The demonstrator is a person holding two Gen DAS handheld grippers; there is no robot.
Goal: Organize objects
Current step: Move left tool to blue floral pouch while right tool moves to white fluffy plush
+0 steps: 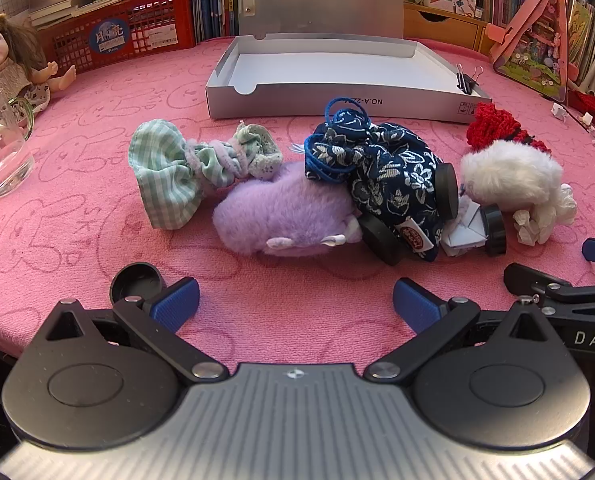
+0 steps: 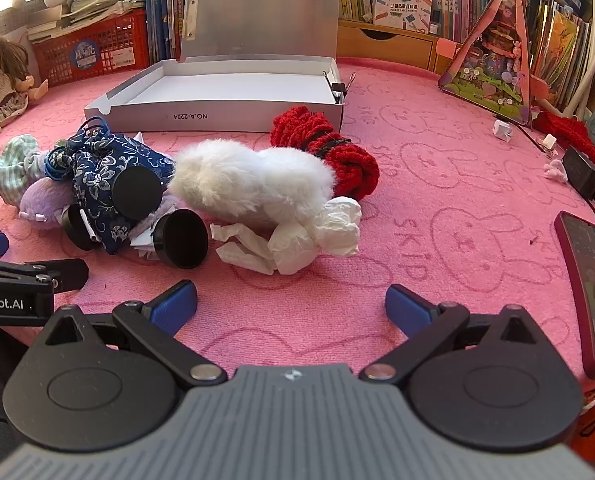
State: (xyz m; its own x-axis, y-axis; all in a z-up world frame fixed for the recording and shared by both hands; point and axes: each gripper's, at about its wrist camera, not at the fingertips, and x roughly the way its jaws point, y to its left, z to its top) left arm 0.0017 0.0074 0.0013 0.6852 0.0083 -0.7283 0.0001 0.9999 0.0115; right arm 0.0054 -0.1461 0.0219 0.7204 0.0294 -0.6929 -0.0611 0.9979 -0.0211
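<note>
Here, mid-table from left to right lie a green gingham pouch [image 1: 169, 176], lilac plush [image 1: 285, 216], navy floral pouch [image 1: 381, 176] and white plush [image 1: 509, 176]; behind them, toward the far edge, an open box [image 1: 337, 100]. Left gripper [image 1: 295, 300] and right gripper [image 2: 291, 300] gape wide, empty, at the near edge.

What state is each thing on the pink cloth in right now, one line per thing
Grey box: lid up, tray empty.
Blue floral pouch: cinched shut, lying on the pile.
Green checked pouch: tied shut, on its side.
Black caps: loose, tipped on edge.
White tissue: crumpled.
Glass mug: upright, empty.
Left gripper: open, holding nothing.
Right gripper: open, holding nothing.
</note>
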